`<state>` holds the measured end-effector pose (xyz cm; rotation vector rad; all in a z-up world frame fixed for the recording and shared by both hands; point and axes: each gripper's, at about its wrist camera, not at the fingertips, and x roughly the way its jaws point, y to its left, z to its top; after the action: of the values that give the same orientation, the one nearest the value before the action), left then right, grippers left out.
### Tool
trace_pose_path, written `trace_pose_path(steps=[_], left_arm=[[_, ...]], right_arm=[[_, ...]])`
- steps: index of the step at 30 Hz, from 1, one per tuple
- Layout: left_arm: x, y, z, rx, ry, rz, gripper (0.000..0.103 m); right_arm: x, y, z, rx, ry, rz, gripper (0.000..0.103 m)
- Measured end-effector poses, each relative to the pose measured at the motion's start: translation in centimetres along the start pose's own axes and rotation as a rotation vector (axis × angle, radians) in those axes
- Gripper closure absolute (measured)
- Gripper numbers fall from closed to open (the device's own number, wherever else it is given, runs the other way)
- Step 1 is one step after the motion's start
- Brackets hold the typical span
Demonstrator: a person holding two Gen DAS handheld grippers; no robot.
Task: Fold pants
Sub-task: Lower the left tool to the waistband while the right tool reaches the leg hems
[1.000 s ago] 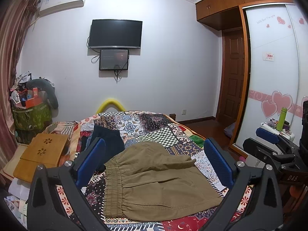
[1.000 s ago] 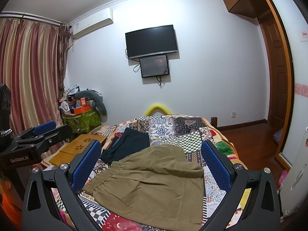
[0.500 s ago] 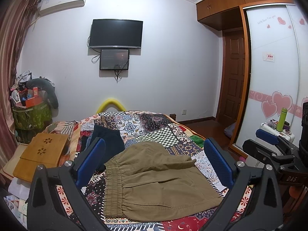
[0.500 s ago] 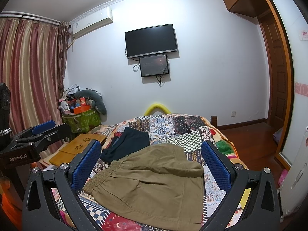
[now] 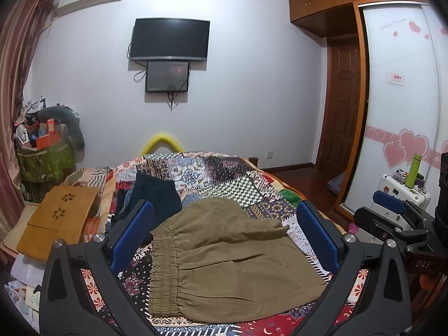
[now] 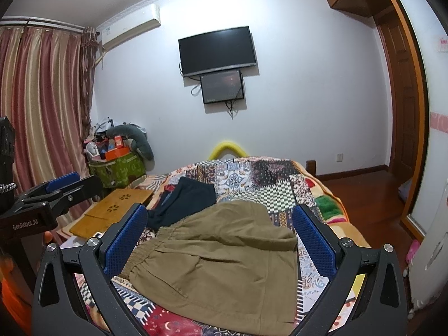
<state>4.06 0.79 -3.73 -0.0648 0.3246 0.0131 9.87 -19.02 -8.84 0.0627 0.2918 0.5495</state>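
**A:** ok so where are the pants right now? can't tell if either gripper has them.

**B:** neither does. The khaki pants (image 5: pixel 224 254) lie folded up on the patchwork quilt (image 5: pixel 224 173), near the front edge of the bed, elastic waistband toward the left. In the right wrist view the same pants (image 6: pixel 224 263) sit between the two blue pads, but that's just the camera looking past them; nothing is touching the cloth.

**A:** and the jaws?

**B:** left gripper (image 5: pixel 224 238) is spread wide, both blue pads well apart with the pants visible in the gap and nothing held. Right gripper (image 6: pixel 219 240) is the same: spread wide, nothing held. Both hover above the bed's near end. You can also see each one from the other's camera: the right one pokes in at the right edge of the left view, the left one at the left edge of the right view.

**A:** anything else on the bed?

**B:** a dark navy garment (image 5: pixel 156 196) lies just behind the pants, touching or slightly tucked under the waistband corner; hard to say which. Left of the bed there's a wooden lap tray (image 5: pixel 60 218) with flower cutouts. On the far wall a TV (image 5: pixel 170 40) has a smaller screen (image 5: pixel 167 76) right under it. A green bottle (image 5: pixel 413 170) stands on a white suitcase (image 5: pixel 403 194) off to the right, by the wardrobe door with heart stickers.
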Motion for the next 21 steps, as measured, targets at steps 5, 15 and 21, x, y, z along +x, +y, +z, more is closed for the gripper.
trace_pose_path(steps=[5, 15, 21], left_arm=[[3.3, 1.4, -0.8, -0.020, 0.065, 0.012, 0.000], [13.4, 5.8, -3.4, -0.012, 0.281, 0.099, 0.000], [18.3, 8.2, -4.7, 0.005, 0.385, 0.117, 0.000]], right_arm=[[2.8, -1.7, -1.3, 0.033, 0.072, -0.009, 0.000], [8.7, -6.3, -3.1, 0.035, 0.211, -0.092, 0.000], [13.4, -9.2, -4.7, 0.011, 0.339, -0.110, 0.000]])
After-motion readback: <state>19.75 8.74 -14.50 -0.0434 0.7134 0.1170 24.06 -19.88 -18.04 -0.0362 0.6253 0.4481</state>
